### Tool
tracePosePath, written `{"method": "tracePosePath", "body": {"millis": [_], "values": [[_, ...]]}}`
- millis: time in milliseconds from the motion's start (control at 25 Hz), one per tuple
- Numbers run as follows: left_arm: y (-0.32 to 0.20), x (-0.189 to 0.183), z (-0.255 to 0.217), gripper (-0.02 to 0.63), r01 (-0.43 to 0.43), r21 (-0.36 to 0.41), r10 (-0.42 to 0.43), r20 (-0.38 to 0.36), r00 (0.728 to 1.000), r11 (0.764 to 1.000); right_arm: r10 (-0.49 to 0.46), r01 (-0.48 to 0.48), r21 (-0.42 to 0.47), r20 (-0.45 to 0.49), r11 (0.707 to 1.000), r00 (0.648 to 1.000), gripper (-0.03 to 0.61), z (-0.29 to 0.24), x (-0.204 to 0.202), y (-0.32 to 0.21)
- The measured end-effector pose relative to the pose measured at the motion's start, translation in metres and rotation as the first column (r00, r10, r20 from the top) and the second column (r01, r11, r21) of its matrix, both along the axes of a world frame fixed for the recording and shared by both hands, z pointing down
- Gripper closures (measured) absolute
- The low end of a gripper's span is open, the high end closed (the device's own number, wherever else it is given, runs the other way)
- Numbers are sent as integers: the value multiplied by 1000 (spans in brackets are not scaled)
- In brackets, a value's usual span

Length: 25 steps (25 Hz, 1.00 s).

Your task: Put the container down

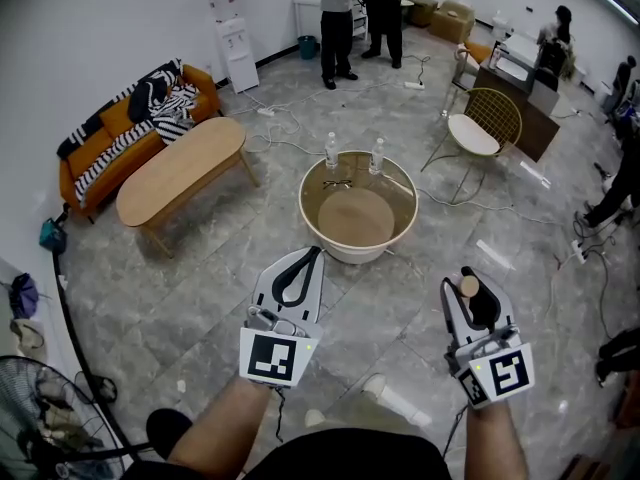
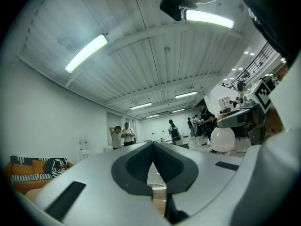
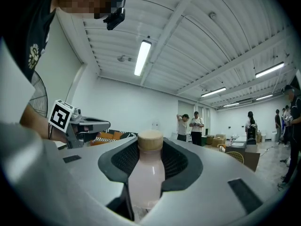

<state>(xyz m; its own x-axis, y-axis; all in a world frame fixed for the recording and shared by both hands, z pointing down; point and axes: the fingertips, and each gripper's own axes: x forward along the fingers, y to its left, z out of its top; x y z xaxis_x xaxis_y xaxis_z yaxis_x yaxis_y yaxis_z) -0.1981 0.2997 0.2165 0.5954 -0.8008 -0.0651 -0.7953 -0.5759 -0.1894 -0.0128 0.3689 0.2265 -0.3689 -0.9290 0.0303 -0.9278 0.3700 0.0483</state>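
Container: pale pink bottle with a tan cap (image 3: 146,173), clamped in your right gripper (image 3: 150,145), in the air short of the round cream glass-topped table (image 1: 312,190) | left gripper (image 2: 153,147) closed, empty | risk: let go early and it drops to the floor — or set it down carelessly and it knocks the two clear bottles (image 1: 331,153) there.

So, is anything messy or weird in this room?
Nothing looks spilled or broken. Loose white cables snake across the floor, and a striped blanket lies crumpled on the orange sofa.
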Motion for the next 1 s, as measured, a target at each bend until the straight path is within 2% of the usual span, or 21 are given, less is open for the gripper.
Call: {"method": "tracePosePath", "body": {"millis": [680, 1000], "values": [[-38, 52, 4, 598, 38, -10, -38, 3, 999, 999, -25, 25, -6, 5, 1000, 1000, 430, 10, 58, -43], [-49, 86, -8, 598, 85, 10, -85, -2, 996, 996, -74, 74, 10, 19, 997, 997, 430, 3, 95, -56]]}}
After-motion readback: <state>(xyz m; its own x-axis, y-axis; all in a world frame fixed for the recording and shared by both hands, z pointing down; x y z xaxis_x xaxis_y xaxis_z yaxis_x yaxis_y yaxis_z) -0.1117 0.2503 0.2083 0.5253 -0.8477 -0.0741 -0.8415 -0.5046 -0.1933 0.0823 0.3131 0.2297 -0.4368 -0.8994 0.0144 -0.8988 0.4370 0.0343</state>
